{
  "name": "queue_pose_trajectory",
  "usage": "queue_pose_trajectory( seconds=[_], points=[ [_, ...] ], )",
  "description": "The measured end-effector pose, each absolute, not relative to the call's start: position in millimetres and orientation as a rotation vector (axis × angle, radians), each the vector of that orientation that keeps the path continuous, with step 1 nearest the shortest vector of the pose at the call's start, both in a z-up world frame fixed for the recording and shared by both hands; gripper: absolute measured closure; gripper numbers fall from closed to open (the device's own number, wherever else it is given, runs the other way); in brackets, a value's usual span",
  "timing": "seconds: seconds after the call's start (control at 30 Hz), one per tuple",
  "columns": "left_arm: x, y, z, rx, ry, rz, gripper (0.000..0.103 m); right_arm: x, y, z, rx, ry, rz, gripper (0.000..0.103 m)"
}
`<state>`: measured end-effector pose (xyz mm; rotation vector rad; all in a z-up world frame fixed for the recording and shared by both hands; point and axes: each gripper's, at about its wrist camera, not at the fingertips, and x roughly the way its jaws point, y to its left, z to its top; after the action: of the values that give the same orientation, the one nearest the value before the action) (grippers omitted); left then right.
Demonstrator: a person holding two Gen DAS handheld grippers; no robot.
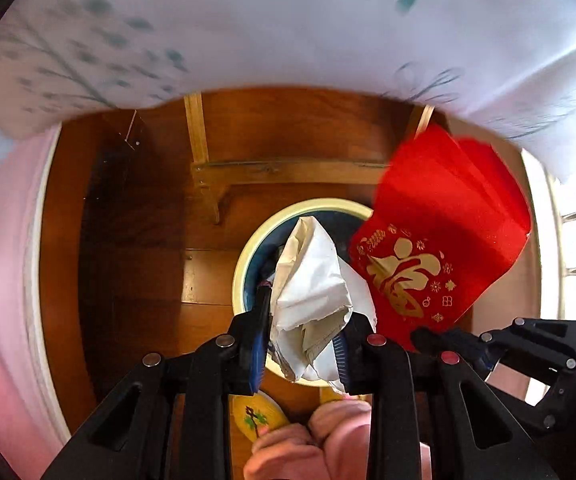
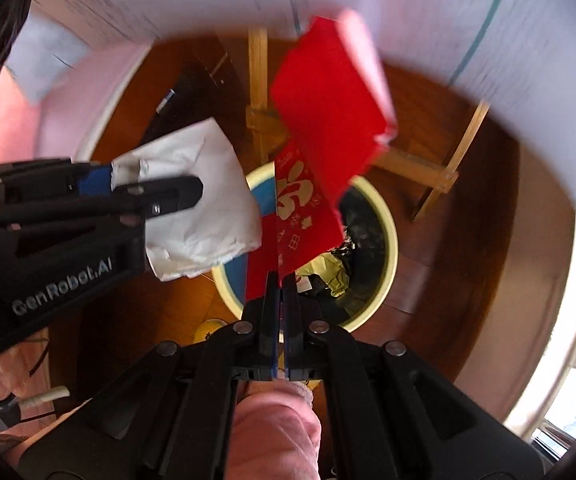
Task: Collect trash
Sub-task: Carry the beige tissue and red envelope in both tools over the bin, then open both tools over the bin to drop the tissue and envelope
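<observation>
My left tool (image 1: 304,344) grips a crumpled white paper (image 1: 312,280), creased and bunched, pinched between both pads at the lower centre of the left wrist view. My right tool (image 2: 281,312) is clamped tight on a red paper sheet (image 2: 328,112) printed with a gold character and small gold ornaments; the sheet folds upward into the upper centre of the right wrist view. Both pieces hang directly over a round trash bin (image 2: 388,240) with a cream rim and dark inside, already holding scraps of yellowish and dark waste.

The bin stands on a brown wooden floor (image 1: 136,240), near light wooden legs and a crossbar (image 1: 288,166). A white cloth with a faint grey-green branch pattern (image 1: 248,32) fills the top of both views. A pink sleeve (image 2: 276,428) shows at the bottom edge.

The papers cover much of the bin's opening, so I cannot make out all its contents. Edges are blurred, and a yellow object (image 1: 258,416) below the left tool is mostly hidden.
</observation>
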<state>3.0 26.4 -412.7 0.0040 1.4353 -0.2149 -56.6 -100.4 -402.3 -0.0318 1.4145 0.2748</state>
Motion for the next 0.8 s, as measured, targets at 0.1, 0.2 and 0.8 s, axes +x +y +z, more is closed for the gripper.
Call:
queue_pose_trajectory(
  seconds=[0.1,0.2,0.8],
  points=[
    [6,21,-433,0.036,1.44,-0.207,0.074,-53,-101,-427,-0.03,1.426,0.285,0.103],
    [7,14,-450,0.066,1.448,-0.203,0.071,-48,-104,-449,-0.019,1.439,0.289,0.103],
    [-2,42,-446,0.025,1.421,-0.149,0.024,-24,-129,-463,0.104,1.456,0.19,0.071]
  ],
)
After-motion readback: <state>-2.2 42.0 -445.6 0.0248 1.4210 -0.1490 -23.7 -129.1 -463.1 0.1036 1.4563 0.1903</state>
